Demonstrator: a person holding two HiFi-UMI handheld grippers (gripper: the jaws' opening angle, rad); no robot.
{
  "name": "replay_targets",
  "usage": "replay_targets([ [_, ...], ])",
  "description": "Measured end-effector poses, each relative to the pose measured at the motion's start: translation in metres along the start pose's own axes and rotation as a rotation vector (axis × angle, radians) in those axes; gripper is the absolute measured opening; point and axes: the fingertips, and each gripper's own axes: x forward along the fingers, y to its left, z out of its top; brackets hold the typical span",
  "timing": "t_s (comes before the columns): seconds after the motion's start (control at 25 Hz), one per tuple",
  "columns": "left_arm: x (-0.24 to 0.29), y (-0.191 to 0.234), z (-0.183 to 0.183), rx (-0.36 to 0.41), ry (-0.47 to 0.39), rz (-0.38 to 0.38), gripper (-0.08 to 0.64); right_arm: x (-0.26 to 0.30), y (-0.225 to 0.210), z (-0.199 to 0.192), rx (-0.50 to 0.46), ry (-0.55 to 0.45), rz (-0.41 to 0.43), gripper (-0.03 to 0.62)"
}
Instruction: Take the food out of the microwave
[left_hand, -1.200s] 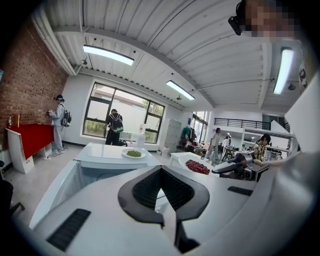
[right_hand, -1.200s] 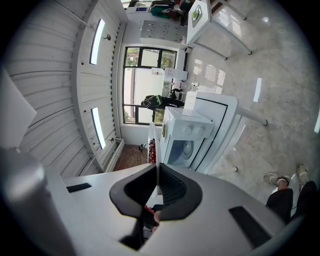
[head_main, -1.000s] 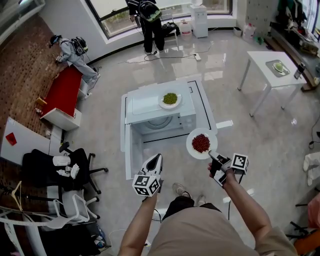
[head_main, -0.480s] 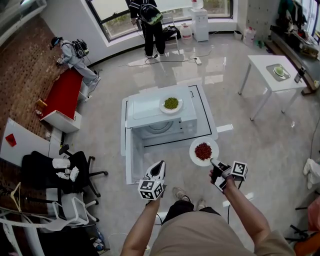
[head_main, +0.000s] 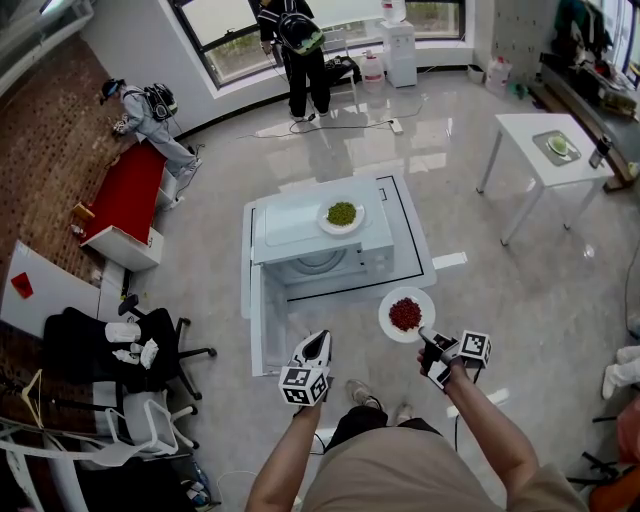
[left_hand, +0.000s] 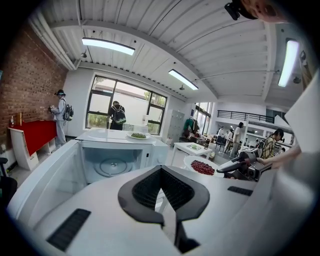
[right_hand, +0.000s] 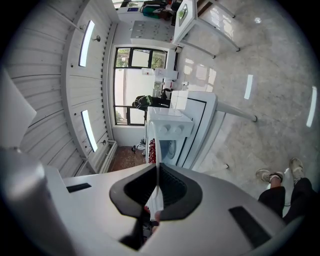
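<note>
My right gripper (head_main: 424, 334) is clenched on the rim of the white plate of red food (head_main: 405, 314). The plate is out of the microwave (head_main: 320, 235) now, in the air in front of it and a bit to its right. It looks to be over the floor. I hold the plate only by its thin edge, so I think it can tip. Then the little red bits would roll off, or the whole plate could slip out and break. A quick move or a twist of my hand could do that. My left gripper (head_main: 318, 343) is closed with nothing in it, so it gives the plate no help. It sits near the open microwave door (head_main: 262, 320), and I could bump that door. Inside, only the glass turntable (left_hand: 112, 165) is left. A plate of green food (head_main: 341, 214) already takes room on top of the microwave. A white side table (head_main: 535, 130) stands well apart on the right. An office chair (head_main: 150, 345) is off to the left. Two people (head_main: 300, 50) are far off, one by the window.
</note>
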Motion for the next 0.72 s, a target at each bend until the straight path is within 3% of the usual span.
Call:
replay_targets([
  [0.72, 0.017, -0.007, -0.018, -0.020, 0.040, 0.029, 0.005, 0.002, -0.032, 0.011, 0.037, 0.016, -0.036, 0.018],
])
